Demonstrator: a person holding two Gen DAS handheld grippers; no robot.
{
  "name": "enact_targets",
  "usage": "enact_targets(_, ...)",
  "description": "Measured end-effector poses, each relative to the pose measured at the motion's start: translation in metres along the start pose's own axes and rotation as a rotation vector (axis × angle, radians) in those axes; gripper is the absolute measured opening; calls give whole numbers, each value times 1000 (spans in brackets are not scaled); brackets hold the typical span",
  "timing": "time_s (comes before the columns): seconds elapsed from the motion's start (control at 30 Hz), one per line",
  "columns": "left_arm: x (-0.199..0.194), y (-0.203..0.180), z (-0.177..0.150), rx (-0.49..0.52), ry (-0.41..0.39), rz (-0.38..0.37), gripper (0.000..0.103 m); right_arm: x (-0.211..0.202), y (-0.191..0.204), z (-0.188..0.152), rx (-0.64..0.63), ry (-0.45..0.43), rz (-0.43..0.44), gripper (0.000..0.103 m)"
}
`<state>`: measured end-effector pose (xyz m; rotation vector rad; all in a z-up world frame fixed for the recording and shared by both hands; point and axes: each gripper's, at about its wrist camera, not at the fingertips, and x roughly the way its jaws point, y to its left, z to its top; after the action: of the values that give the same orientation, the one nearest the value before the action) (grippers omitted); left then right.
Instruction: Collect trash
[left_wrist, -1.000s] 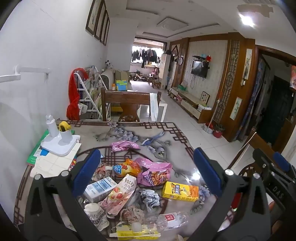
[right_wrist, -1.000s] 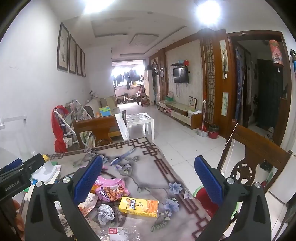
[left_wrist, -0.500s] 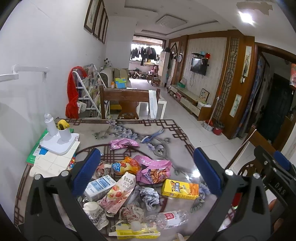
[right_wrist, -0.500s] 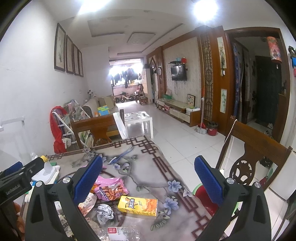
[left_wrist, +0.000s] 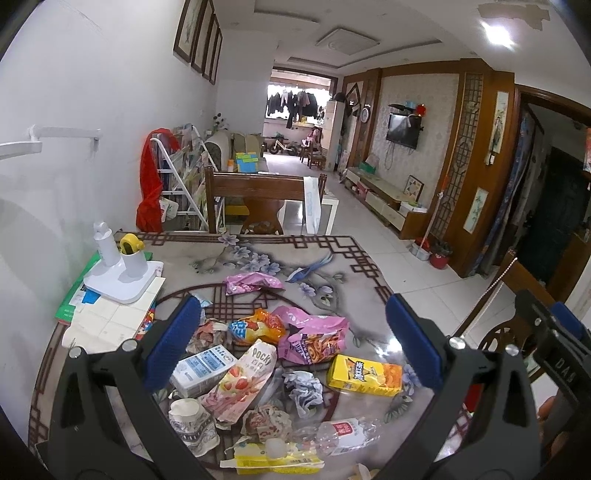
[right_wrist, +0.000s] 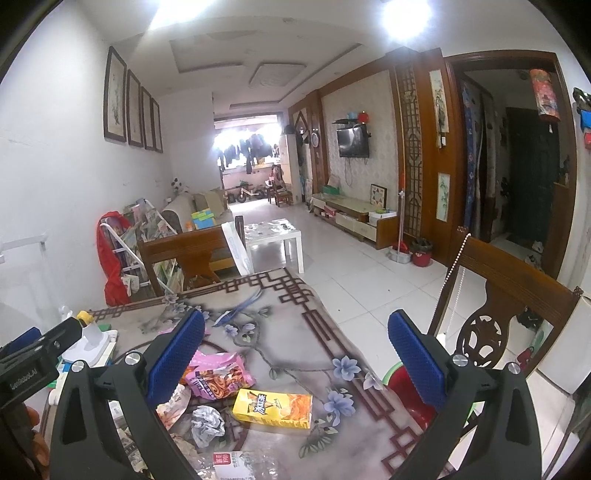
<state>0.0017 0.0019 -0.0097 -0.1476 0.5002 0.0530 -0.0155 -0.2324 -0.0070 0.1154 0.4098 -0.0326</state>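
Above the trash (left_wrist: 266, 369), both tools gape

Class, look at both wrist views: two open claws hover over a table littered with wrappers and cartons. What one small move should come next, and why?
Probably lower the right claw onto the yellow snack box. Both claws are open and hold nothing, the left claw included. The box lies flat on the table, a little apart from the crowded pile, almost between the right claw's fingers. A red bin shows just past the table's right edge.
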Motion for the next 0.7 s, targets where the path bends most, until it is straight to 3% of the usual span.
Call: enact_targets(0.7,5,2,-7,10,16,23,98,2,-11,-3,24,12,-8,96)
